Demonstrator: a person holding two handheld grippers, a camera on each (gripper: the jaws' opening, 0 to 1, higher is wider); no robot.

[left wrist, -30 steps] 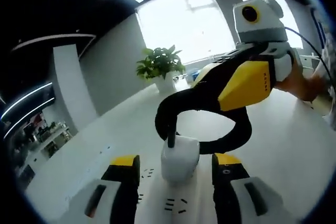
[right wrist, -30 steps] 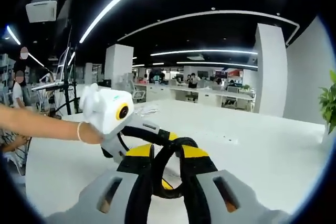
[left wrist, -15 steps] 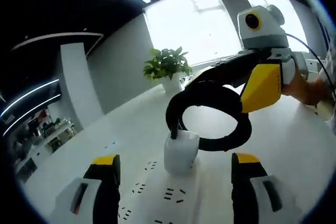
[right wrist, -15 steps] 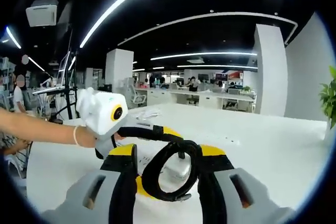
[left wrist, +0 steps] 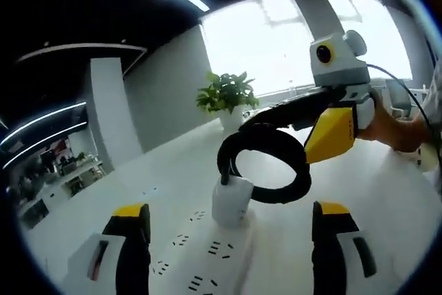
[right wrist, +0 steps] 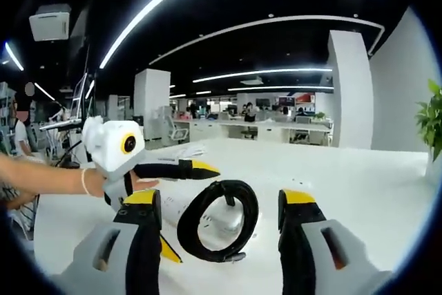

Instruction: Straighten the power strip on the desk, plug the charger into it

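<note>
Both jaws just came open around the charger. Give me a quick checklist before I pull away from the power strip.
1. Charger seated upright on power strip: ok, though prongs are hidden.
2. Left hand-held gripper open, apart from charger: ok.
3. Right hand-held gripper open, off the coiled black cable: ok.
4. Cable free of both grippers: cannot tell; the loop sits close to the right hand-held gripper's jaw in the left gripper view.
5. Power strip straight on the desk: cannot tell.
</note>
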